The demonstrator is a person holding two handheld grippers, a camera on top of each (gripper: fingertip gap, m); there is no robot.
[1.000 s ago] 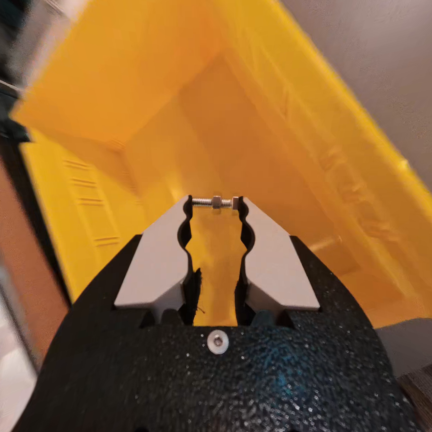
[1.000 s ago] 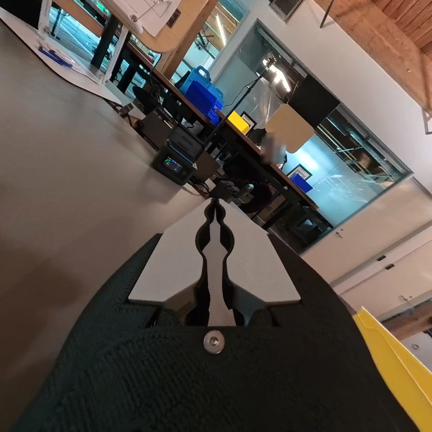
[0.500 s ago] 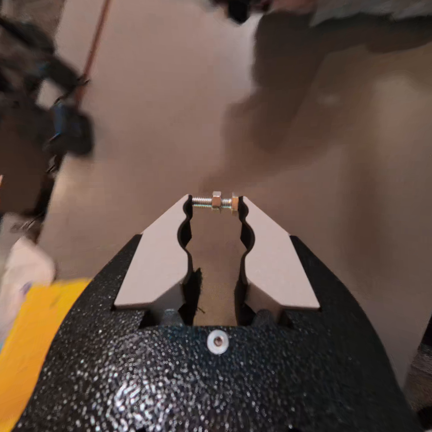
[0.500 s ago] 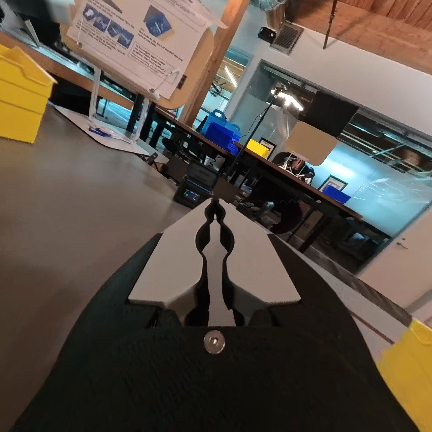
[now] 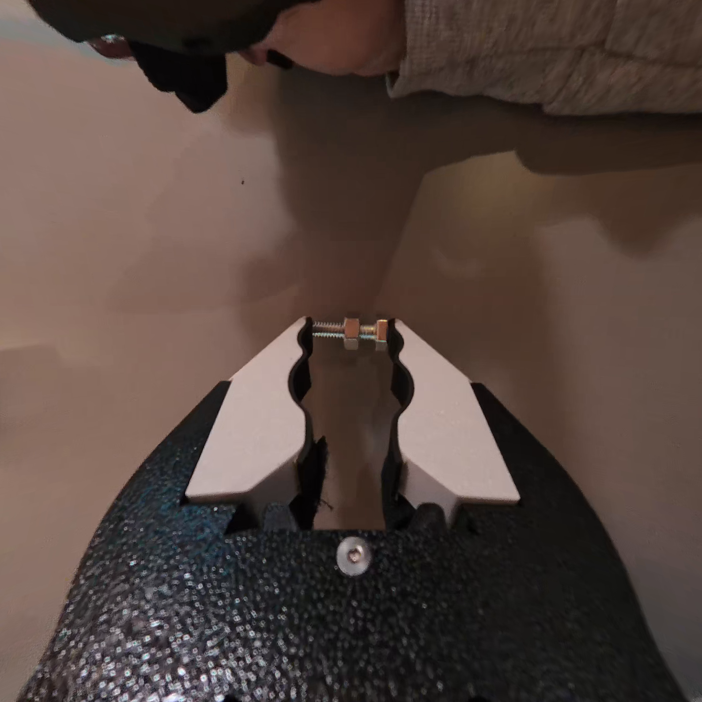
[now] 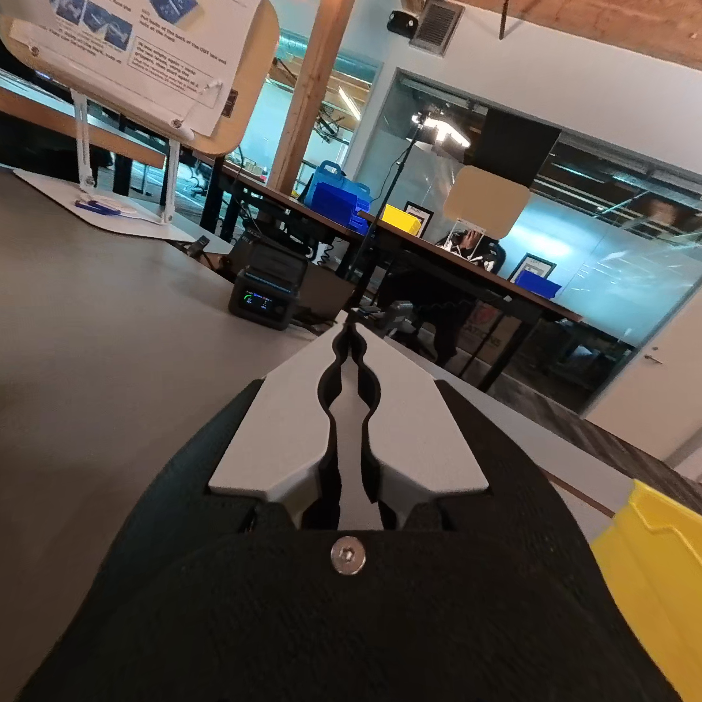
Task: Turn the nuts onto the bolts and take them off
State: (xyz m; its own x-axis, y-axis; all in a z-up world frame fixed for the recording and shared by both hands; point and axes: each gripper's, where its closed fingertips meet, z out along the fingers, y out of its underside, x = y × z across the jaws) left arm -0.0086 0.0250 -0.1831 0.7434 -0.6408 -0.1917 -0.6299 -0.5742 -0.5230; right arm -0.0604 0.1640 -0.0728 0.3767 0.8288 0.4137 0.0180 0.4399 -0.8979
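My left gripper (image 5: pixel 351 329) is shut on a small silver bolt (image 5: pixel 330 329), held lengthwise between the fingertips. A hex nut (image 5: pixel 351 329) sits on the thread near the middle, and the bolt head (image 5: pixel 381 329) presses against the right finger. The bolt hangs just above the beige table (image 5: pixel 133 247), which mirrors it. My right gripper (image 6: pixel 351 329) is shut and empty, held low over the table and pointing across the room. The other gripper's dark body (image 5: pixel 182 41) and a person's hand and sleeve (image 5: pixel 532 49) show at the top of the left wrist view.
A yellow bin (image 6: pixel 657 562) stands at the lower right of the right wrist view. A small black device with a lit screen (image 6: pixel 266 300) and a board on a white stand (image 6: pixel 125 76) are farther off on the table. More tables with blue and yellow bins stand behind. Some 20 centimetres of space lies between my two pairs of fingers.
My left gripper has swung out of the yellow bin with the bolt and nut and now hangs over the bare table. My right gripper has levelled out and stays shut.
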